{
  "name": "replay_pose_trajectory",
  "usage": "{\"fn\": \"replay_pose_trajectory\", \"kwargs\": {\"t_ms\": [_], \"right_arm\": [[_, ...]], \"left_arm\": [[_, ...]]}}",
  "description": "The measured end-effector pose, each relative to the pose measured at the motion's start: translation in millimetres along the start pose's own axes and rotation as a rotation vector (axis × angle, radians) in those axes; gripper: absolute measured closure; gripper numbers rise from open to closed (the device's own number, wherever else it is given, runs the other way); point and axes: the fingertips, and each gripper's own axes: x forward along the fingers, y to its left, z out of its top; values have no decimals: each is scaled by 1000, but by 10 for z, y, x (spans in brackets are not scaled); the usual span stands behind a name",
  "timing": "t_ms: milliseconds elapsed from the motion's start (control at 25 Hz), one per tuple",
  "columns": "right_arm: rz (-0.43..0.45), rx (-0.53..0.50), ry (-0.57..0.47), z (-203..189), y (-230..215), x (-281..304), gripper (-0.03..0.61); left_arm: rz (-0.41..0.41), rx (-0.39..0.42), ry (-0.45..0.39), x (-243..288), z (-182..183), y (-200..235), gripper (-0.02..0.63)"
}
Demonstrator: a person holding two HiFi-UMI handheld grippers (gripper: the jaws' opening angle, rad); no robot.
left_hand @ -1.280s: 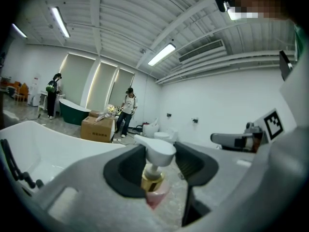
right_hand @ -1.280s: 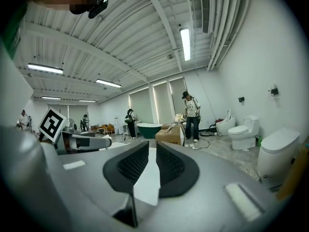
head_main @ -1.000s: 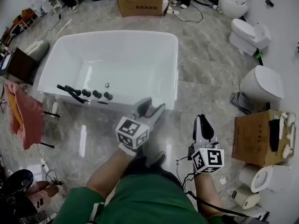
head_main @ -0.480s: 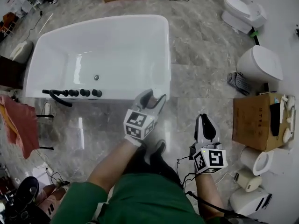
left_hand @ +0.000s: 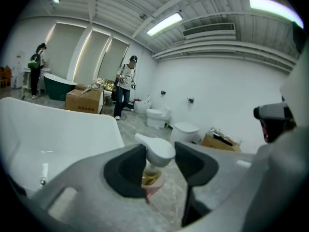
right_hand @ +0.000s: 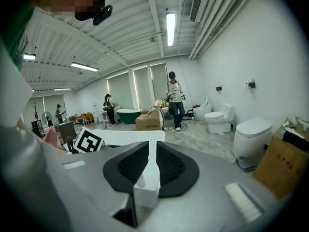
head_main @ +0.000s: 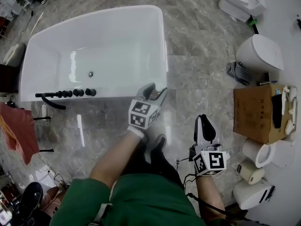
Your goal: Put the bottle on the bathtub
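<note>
The white bathtub point(head_main: 161, 41) lies ahead on the marble floor, and its rim also shows in the left gripper view point(left_hand: 63, 124). My left gripper point(head_main: 154, 92) hangs by the tub's near right corner, shut on a bottle. In the left gripper view the bottle point(left_hand: 155, 150) shows a white pump head and an amber neck between the black pads. From the head view the bottle is hidden by the jaws. My right gripper point(head_main: 205, 124) is lower right, over the floor, and its pads point(right_hand: 170, 164) stand close together with nothing seen held.
Black tap fittings point(head_main: 70, 93) sit on the tub's near rim at left. Toilets point(head_main: 259, 53) and a cardboard box point(head_main: 256, 113) line the right side. A red cloth point(head_main: 18, 132) hangs at left. Two people point(left_hand: 124, 83) stand far off. A cable trails by my feet.
The view has shifted closer to the tub, which now lies further left. My left gripper with the bottle has moved up toward the tub's near right corner. The right gripper has barely moved.
</note>
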Motion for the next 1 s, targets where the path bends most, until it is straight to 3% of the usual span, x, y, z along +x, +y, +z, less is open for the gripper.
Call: {"fn": "replay_pose_trajectory", "kwargs": {"t_ms": [560, 800, 1000], "right_arm": [[-28, 30, 32, -214, -113, -13, 531], [-22, 34, 36, -208, -86, -5, 531], [-24, 40, 32, -151, -117, -34, 531]], "left_arm": [[-49, 43, 82, 454, -290, -31, 431], [45, 44, 110, 412, -319, 115, 422], [52, 56, 127, 390, -339, 111, 411]]}}
